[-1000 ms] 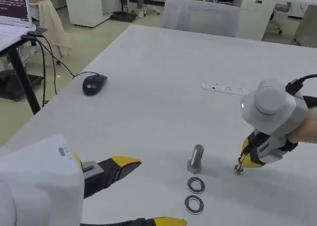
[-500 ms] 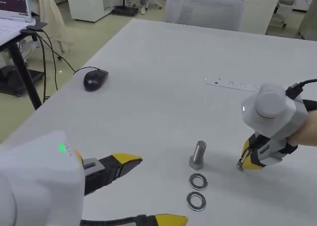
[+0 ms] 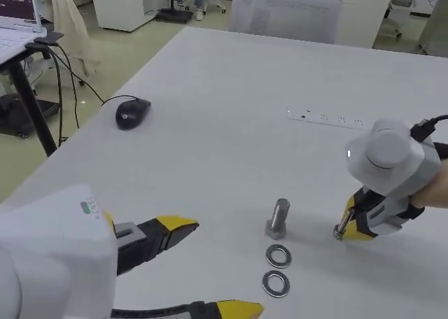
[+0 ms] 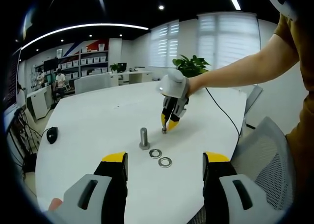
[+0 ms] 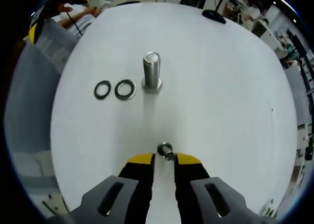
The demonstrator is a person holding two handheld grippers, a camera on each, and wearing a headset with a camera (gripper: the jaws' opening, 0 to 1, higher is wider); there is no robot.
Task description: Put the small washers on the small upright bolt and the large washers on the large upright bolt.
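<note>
My right gripper [image 5: 165, 160] is down at the table [image 3: 210, 123]. Its jaws are drawn close with a narrow gap, and the small bolt [image 5: 165, 149] sits right at their tips. In the head view that bolt looks tilted rather than upright. I cannot tell whether the jaws are clamped on it or only flank it. My left gripper [image 4: 166, 159] hovers low at the near side of the table, jaws wide apart and holding nothing.

The large bolt [image 3: 278, 217] stands upright on its head, near the small bolt but apart from it. Its shaft looks bare as far as I can see. 2 washers [image 3: 278, 256] lie flat on the table just beside it on my side, next to each other and not stacked. I take them for the large ones.

I judge the task barely begun, with 0 washers on the large bolt. The small bolt is too small for me to say whether anything is on it. Those 2 washers have yet to go onto the large bolt, and the small bolt likely needs setting upright first.
</note>
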